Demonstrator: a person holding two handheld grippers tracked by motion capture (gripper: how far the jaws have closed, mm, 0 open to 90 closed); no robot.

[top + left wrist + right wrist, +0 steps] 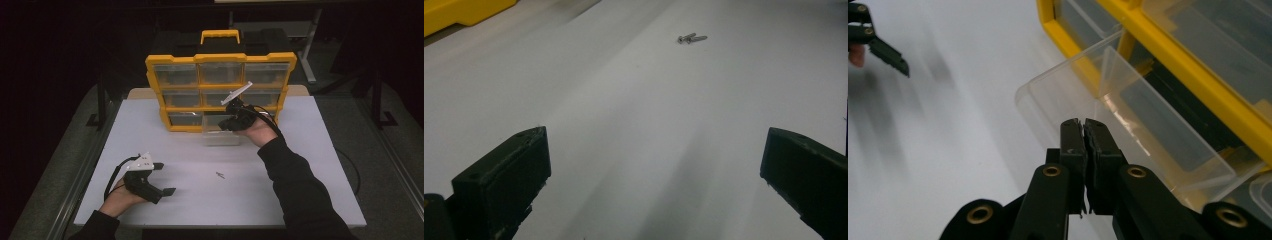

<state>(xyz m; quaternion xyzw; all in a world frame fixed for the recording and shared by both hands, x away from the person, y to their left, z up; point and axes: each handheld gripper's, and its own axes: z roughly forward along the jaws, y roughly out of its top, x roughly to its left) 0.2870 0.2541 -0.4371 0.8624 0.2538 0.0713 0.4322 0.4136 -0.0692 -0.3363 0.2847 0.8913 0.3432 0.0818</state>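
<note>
Right gripper jaws together, empty, just over the clear pulled-out drawer of the yellow organizer. Left gripper jaws apart, empty, resting on the table; two screws at its 12 o'clock.

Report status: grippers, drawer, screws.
Left gripper open, resting on table. Right gripper shut, empty, at pulled-out clear drawer. Two screws lie loose, nothing blocking.

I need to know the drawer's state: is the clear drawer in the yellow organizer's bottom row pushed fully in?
No: the clear drawer sticks out of the yellow organizer over the table.
</note>
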